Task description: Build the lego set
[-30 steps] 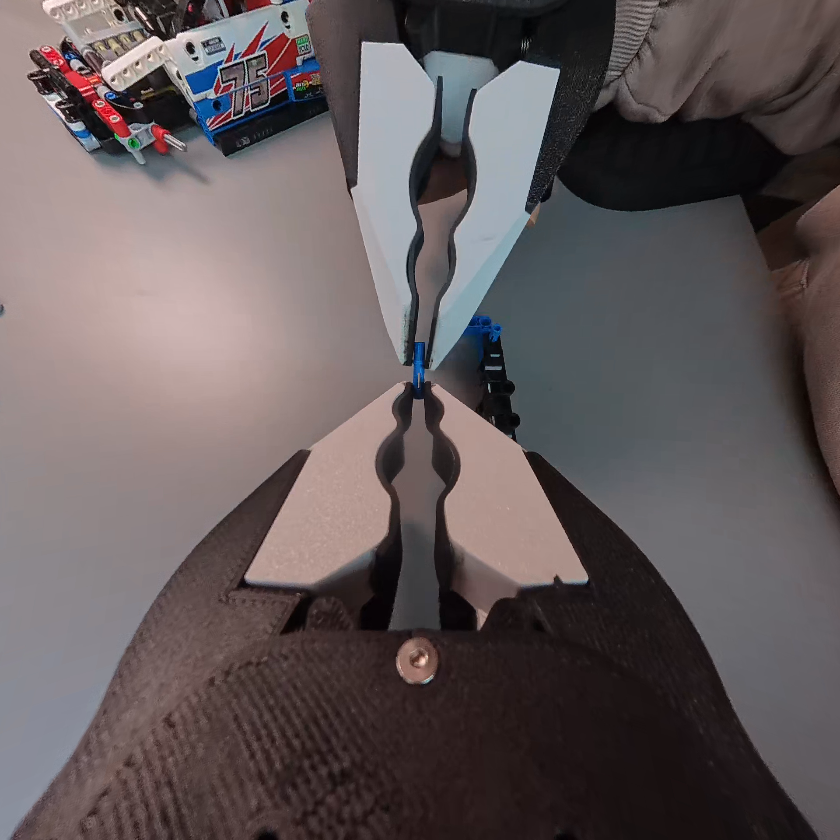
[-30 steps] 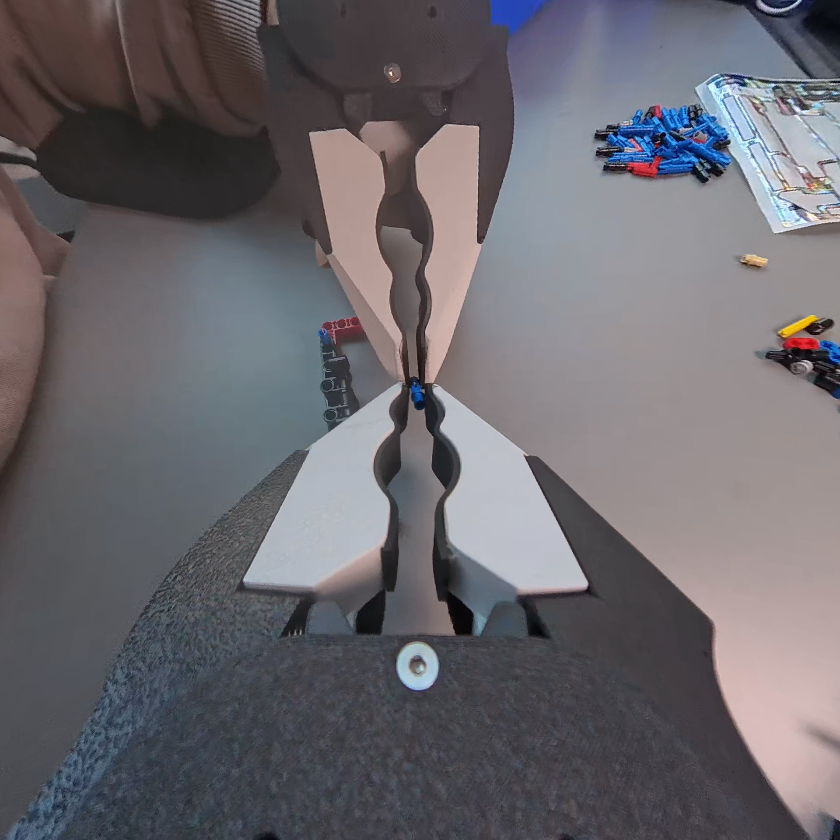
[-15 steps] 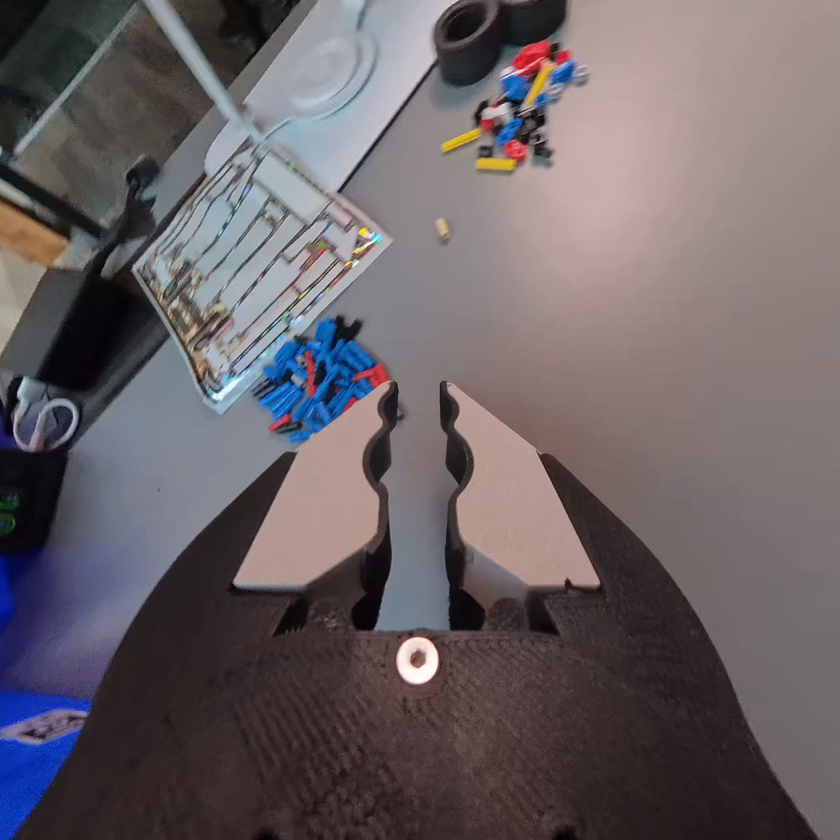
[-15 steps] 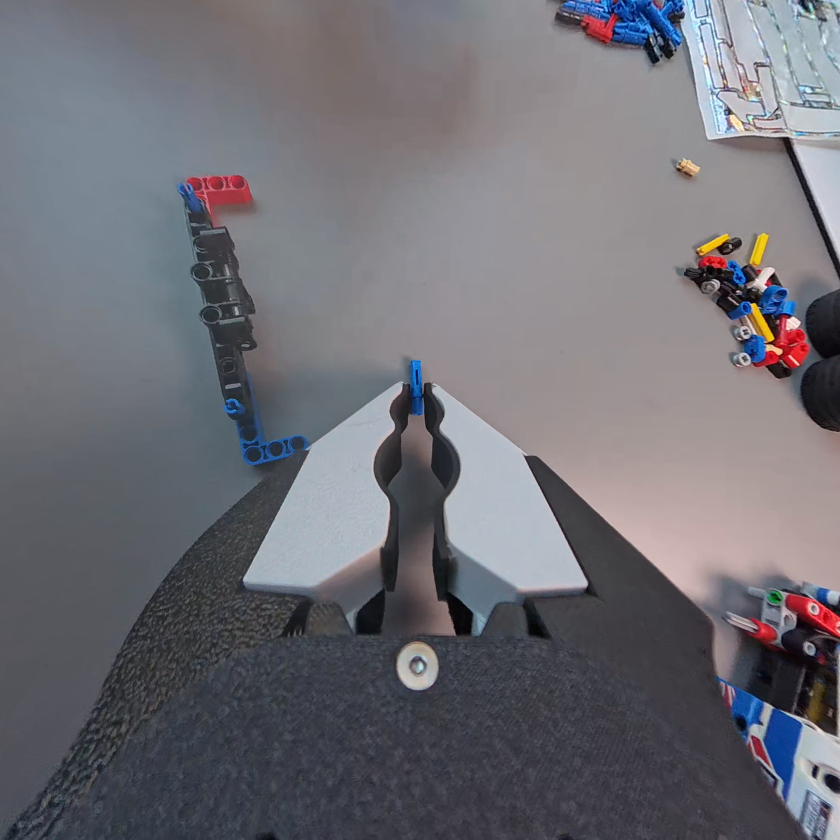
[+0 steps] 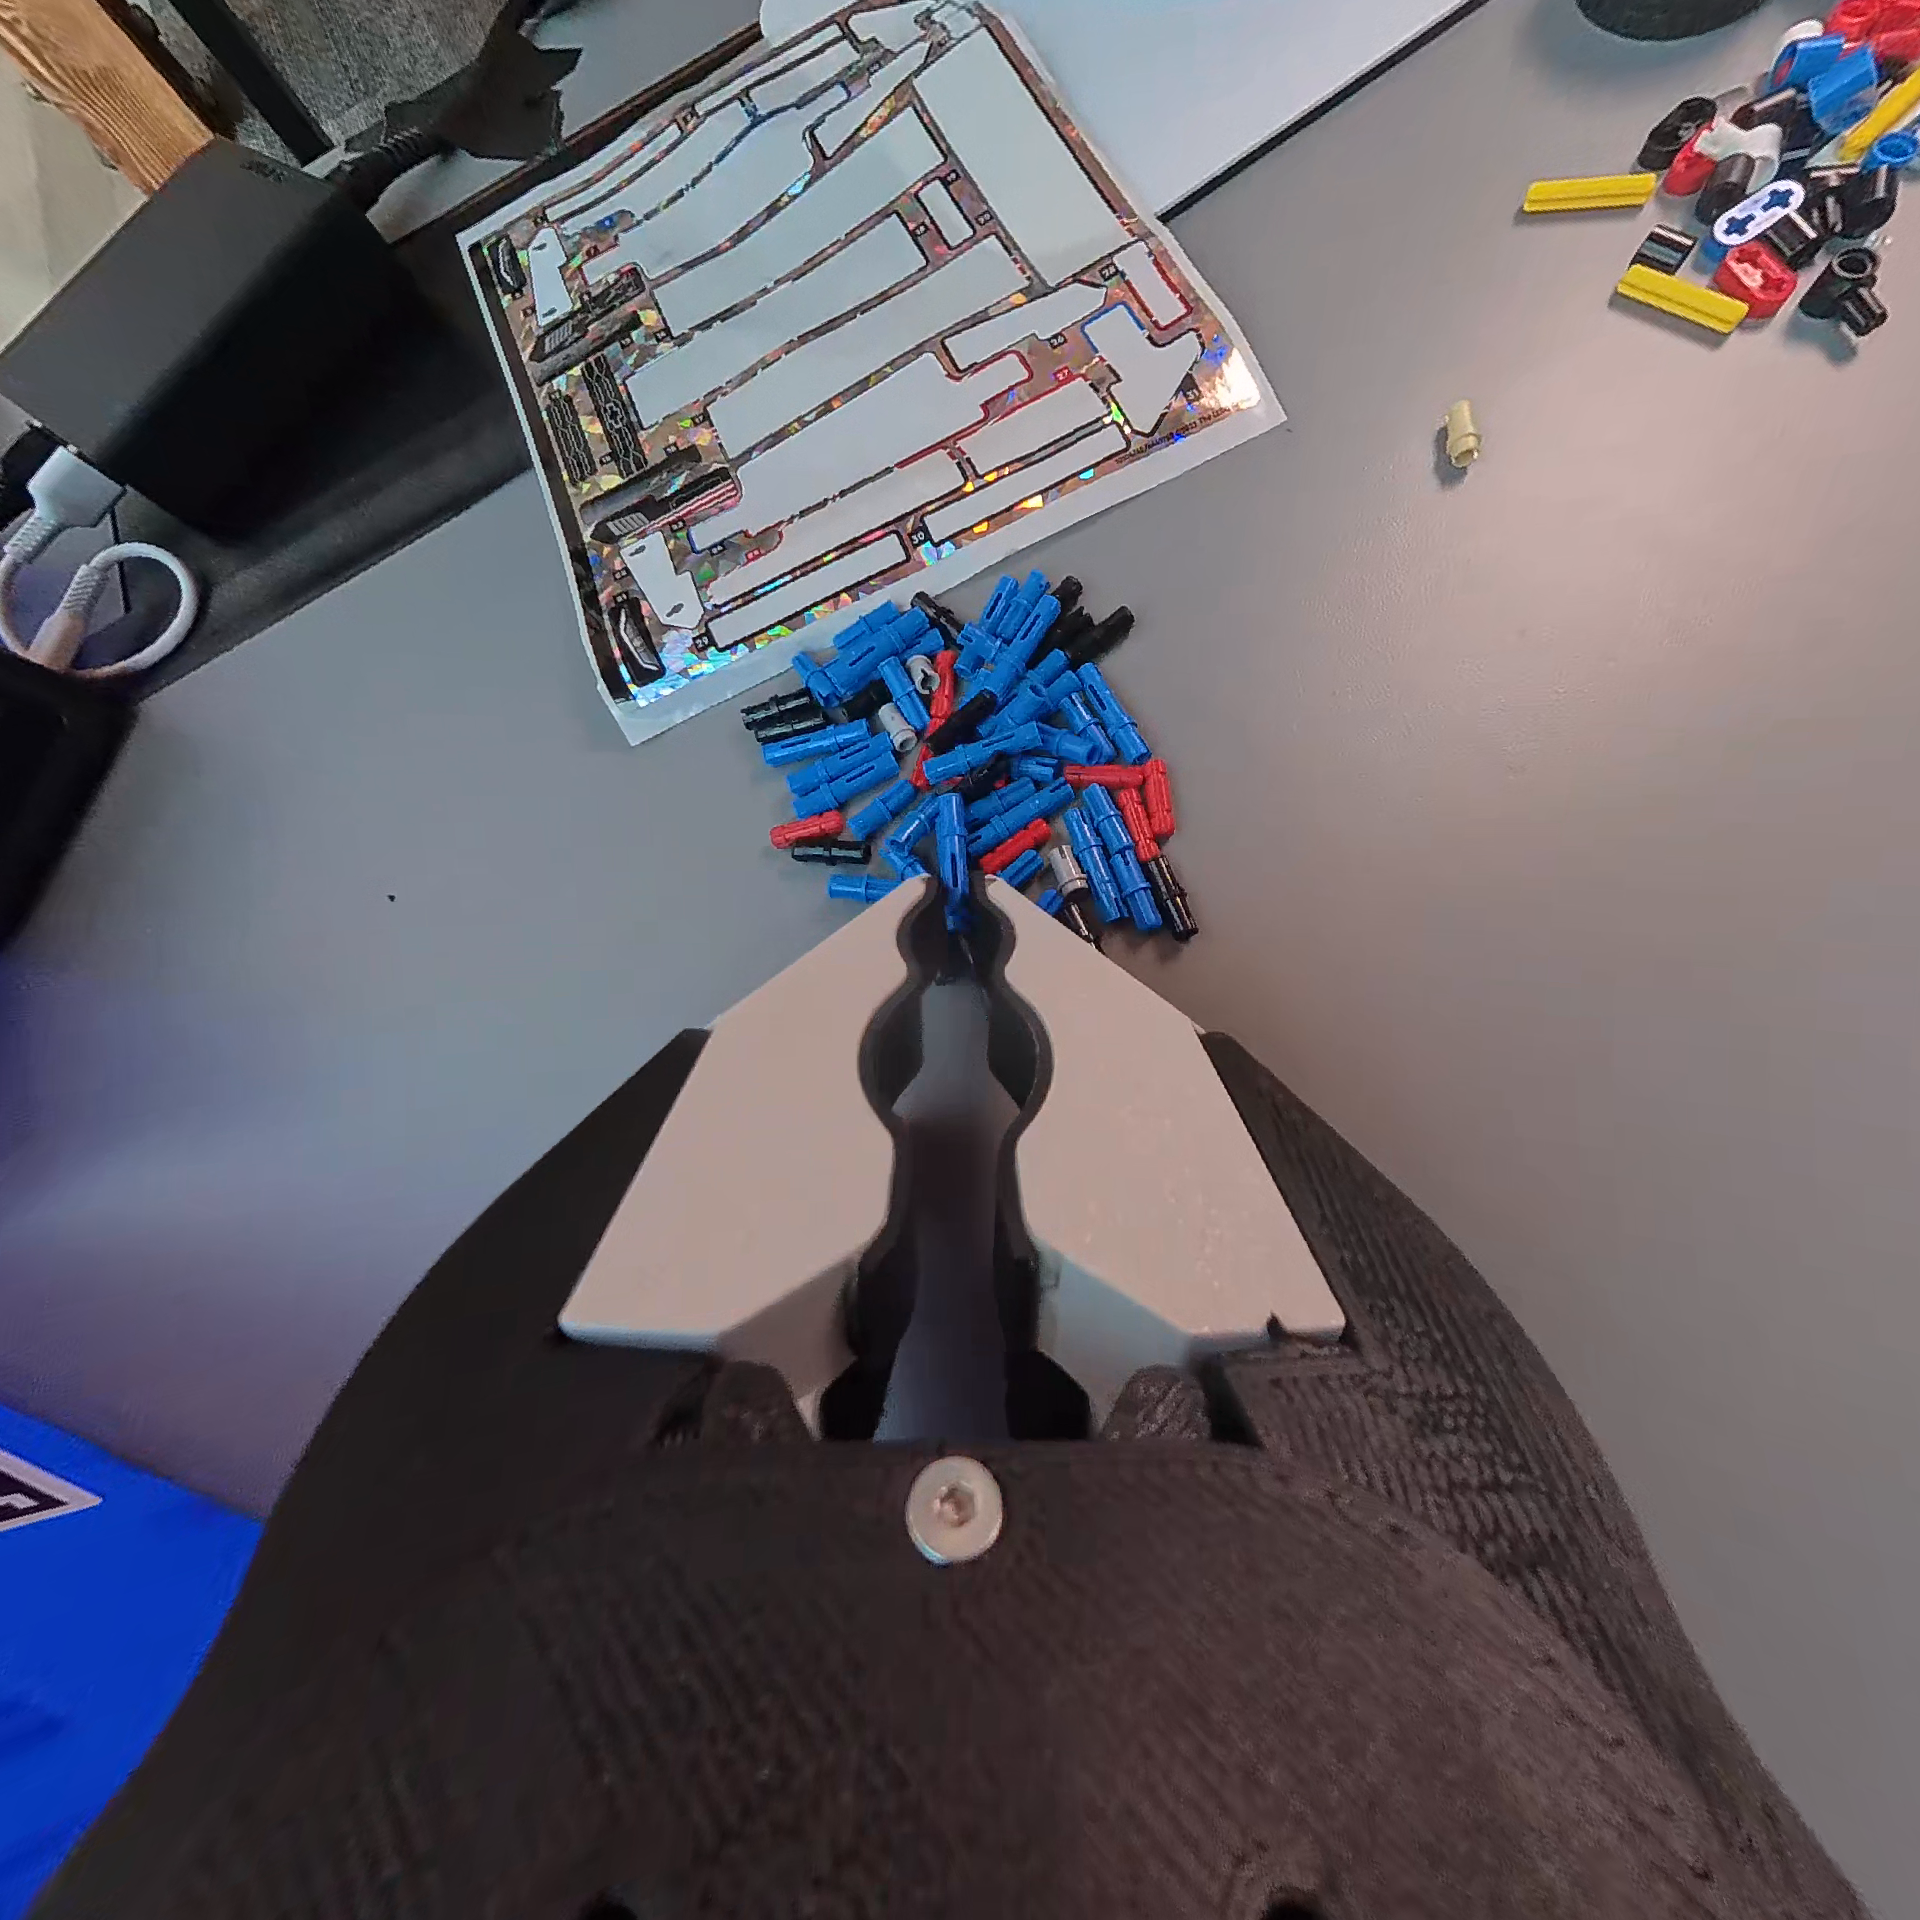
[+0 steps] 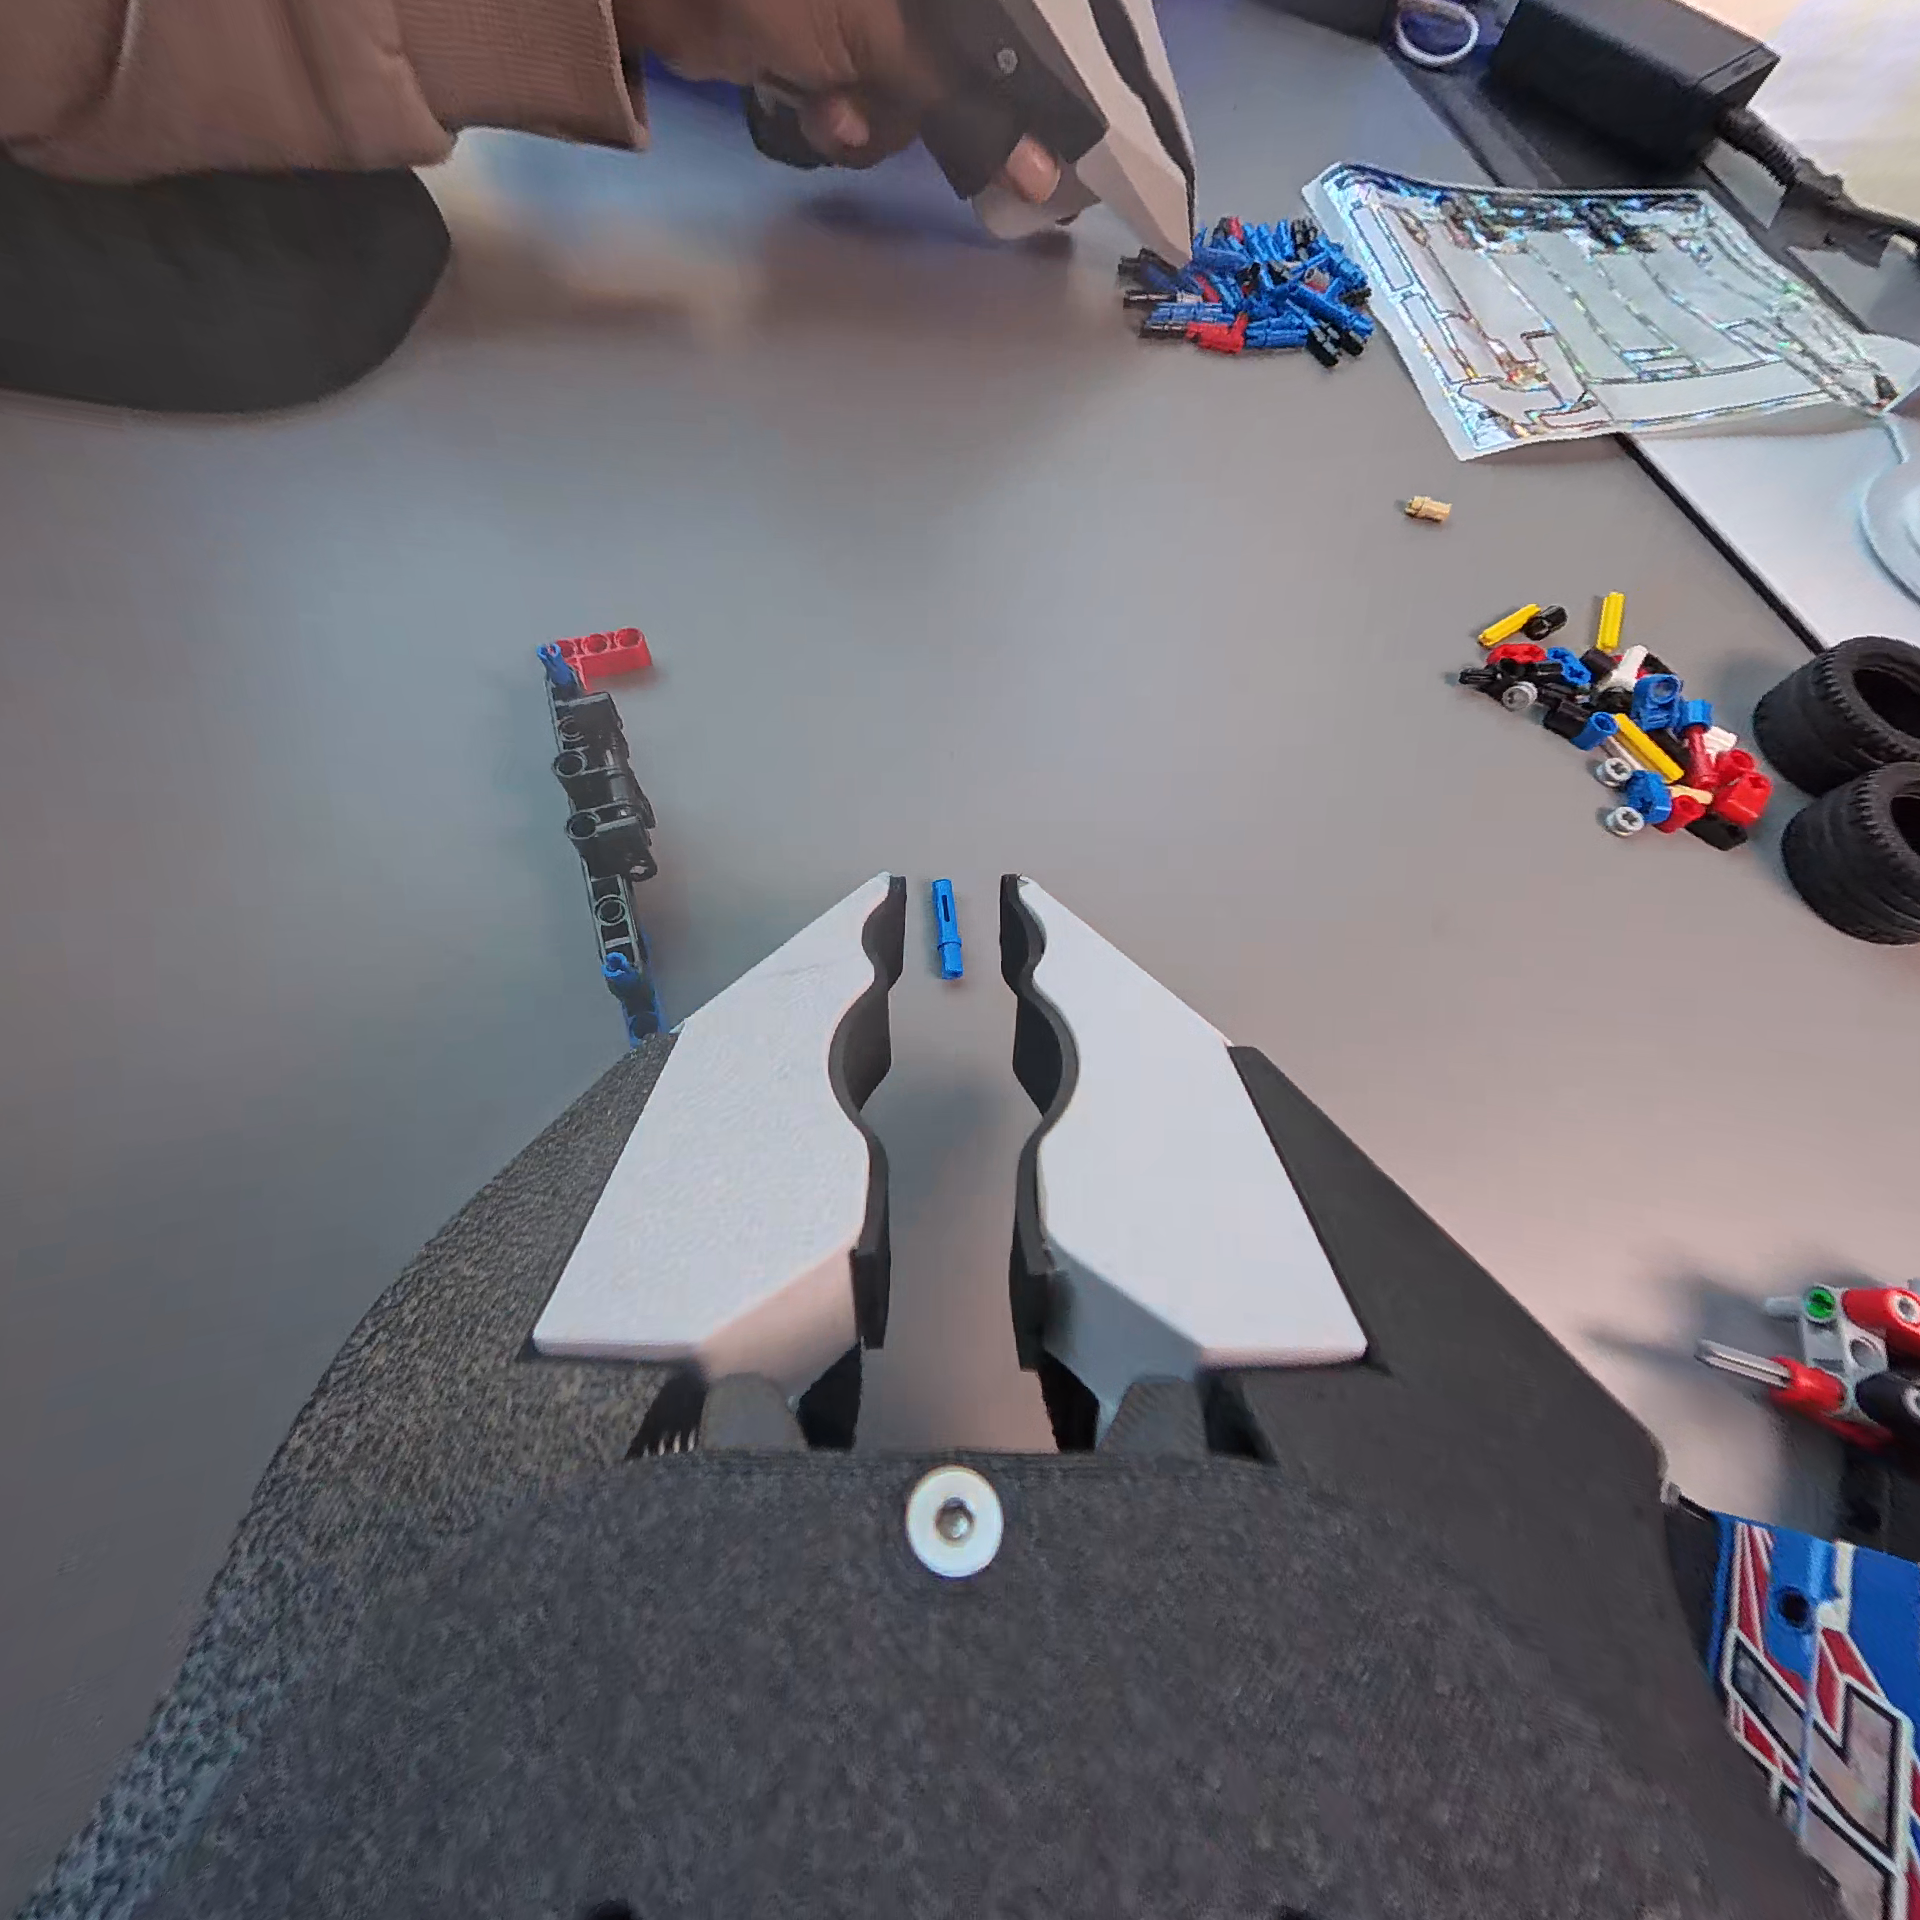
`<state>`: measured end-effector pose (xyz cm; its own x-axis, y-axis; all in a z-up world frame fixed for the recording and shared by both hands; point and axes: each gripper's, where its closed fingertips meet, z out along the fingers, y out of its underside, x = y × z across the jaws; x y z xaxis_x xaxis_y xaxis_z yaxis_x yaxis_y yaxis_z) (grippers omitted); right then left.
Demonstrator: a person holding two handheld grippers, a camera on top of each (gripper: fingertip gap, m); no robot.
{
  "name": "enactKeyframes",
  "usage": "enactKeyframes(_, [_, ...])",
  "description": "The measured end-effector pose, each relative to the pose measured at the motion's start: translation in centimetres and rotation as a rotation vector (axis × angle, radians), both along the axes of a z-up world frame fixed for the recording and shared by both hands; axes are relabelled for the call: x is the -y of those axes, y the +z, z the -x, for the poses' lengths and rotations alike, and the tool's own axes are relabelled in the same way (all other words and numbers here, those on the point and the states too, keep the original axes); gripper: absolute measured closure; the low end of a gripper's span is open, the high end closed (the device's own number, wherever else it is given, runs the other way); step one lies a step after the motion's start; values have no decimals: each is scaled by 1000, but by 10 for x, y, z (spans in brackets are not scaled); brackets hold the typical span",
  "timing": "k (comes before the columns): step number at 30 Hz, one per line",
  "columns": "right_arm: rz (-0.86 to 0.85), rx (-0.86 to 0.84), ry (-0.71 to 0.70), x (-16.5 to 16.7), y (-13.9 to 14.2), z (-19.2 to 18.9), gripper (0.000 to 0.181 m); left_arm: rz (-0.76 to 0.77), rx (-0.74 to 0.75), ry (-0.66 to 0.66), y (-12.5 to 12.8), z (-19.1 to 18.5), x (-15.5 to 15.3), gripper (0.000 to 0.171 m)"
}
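Note:
In the left wrist view my left gripper (image 5: 956,889) sits at the near edge of a pile of blue, red and black pins (image 5: 987,748), its fingers closed on a blue pin (image 5: 952,844). It also shows in the right wrist view (image 6: 1179,244), held by a hand, tips down in the pile (image 6: 1252,291). My right gripper (image 6: 948,883) is open and low over the grey table. A single blue pin (image 6: 945,928) lies on the table between its fingertips. A black beam assembly (image 6: 603,810) with a red L-piece (image 6: 608,655) and a blue end lies just to its left.
A shiny sticker sheet (image 5: 831,395) lies behind the pin pile. A mixed pile of small parts (image 6: 1631,727), two black tyres (image 6: 1849,790) and a tan pin (image 6: 1427,508) lie to the right. A partly built blue and white car (image 6: 1829,1704) is at the near right. A black power brick (image 5: 208,343) sits at the table's far left. Left tips to right tips: about 30 cm. The black power brick (image 5: 208,343) is closer to my left gripper, around 25 cm from its tips; the right tips are 55 cm off. The right camera catches it too, in the right wrist view (image 6: 1603,43).
The grippers parted after meeting tip to tip on a blue pin. The left swung to the pin pile and closed on a pin. The right opened, and its blue pin now lies on the table.

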<state>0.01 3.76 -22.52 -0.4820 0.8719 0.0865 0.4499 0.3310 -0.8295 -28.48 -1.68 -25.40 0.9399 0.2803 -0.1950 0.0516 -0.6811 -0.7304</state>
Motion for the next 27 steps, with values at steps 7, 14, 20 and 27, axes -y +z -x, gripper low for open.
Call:
enactKeyframes(7, [32,-75,-27,-3,13,4,166,-68,-66,0,22,-2,-2,169])
enactKeyframes(14, [143,-173,-22,9,38,9,163,-387,-36,-770,95,-203,-19,169])
enactKeyframes(20, [230,-157,181,56,41,-4,152,-379,194,-1089,70,-299,0,169])
enactKeyframes(27, [159,-104,230,67,28,-11,171,-369,182,-1125,64,-306,5,169])
